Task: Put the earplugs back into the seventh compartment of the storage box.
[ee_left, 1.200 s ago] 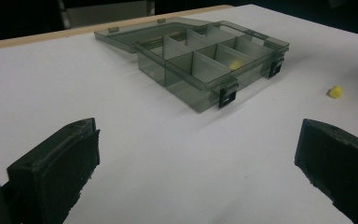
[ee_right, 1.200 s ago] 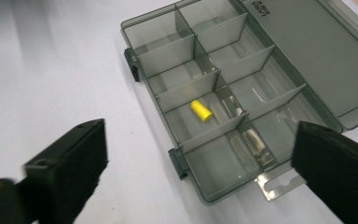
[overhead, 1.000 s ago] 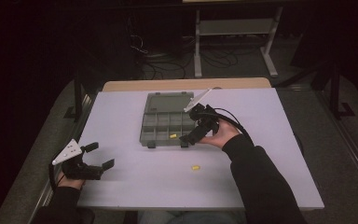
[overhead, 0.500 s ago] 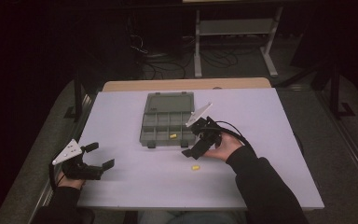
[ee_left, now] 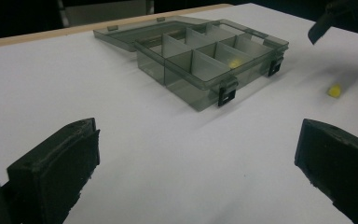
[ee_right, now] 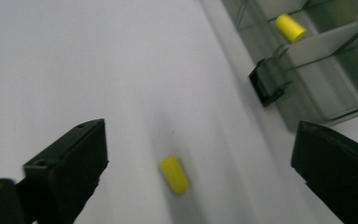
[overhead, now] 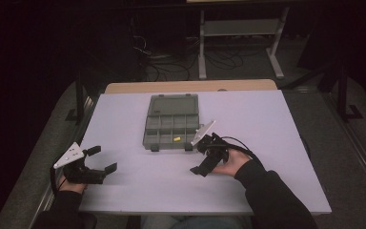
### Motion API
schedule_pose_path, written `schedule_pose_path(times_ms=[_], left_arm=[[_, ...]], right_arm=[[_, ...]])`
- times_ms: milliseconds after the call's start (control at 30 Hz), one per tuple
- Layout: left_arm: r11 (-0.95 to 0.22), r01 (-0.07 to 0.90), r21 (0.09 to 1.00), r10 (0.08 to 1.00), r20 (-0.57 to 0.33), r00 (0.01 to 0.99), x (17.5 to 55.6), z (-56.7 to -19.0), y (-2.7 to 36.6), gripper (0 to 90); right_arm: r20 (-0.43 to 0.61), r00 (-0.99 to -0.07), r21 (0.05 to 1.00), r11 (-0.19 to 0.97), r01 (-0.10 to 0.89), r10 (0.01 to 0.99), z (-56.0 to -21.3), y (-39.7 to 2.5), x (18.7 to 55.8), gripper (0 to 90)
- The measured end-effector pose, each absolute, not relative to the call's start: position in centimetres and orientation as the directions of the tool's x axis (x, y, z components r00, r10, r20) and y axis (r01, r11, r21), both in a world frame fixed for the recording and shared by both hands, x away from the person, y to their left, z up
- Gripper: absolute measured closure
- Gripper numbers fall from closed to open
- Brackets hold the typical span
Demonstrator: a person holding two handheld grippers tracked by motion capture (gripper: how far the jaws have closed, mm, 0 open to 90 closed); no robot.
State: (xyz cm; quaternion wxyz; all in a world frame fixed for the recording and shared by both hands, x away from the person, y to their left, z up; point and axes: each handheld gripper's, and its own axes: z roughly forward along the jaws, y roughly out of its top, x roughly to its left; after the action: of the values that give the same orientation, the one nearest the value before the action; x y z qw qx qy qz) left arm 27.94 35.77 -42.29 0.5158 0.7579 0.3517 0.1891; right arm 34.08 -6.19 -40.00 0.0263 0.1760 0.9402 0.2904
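Note:
A translucent grey compartment box (overhead: 170,128) lies open at mid table, its lid flat behind it. One yellow plug (overhead: 176,139) rests in a front compartment, seen too in the left gripper view (ee_left: 234,63) and the right gripper view (ee_right: 291,27). A second yellow plug (ee_right: 175,174) lies on the table between the open jaws of my right gripper (ee_right: 200,149), untouched. That gripper (overhead: 201,160) hovers just in front of the box's right corner. My left gripper (overhead: 104,159) rests open at the table's near left, with nothing between its fingers (ee_left: 56,172).
The white tabletop (overhead: 276,133) spreads wide to the right and left of the box. A wooden strip (overhead: 190,86) runs along its far edge. Beyond it, dark floor holds cables and a metal stand (overhead: 238,28).
My right gripper has pulled back from the box toward the table's near side and come down over the loose yellow plug. The left gripper has stayed put.

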Motion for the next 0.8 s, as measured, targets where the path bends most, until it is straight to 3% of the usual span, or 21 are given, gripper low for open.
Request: schedule_pose_path(times_ms=[300,800], left_arm=[[-0.221,0.338,0.915,0.727,-0.077,0.682,27.9,-42.3,35.7,0.0],[-0.222,0.337,0.915,0.725,-0.076,0.684,27.9,-42.3,35.7,0.0]], right_arm=[[0.056,-0.946,0.529,0.794,0.3,0.32,-41.3,-6.9,33.1,14.5],[0.042,-0.956,0.499,0.823,0.271,0.29,-42.8,-7.2,32.6,43.6]])
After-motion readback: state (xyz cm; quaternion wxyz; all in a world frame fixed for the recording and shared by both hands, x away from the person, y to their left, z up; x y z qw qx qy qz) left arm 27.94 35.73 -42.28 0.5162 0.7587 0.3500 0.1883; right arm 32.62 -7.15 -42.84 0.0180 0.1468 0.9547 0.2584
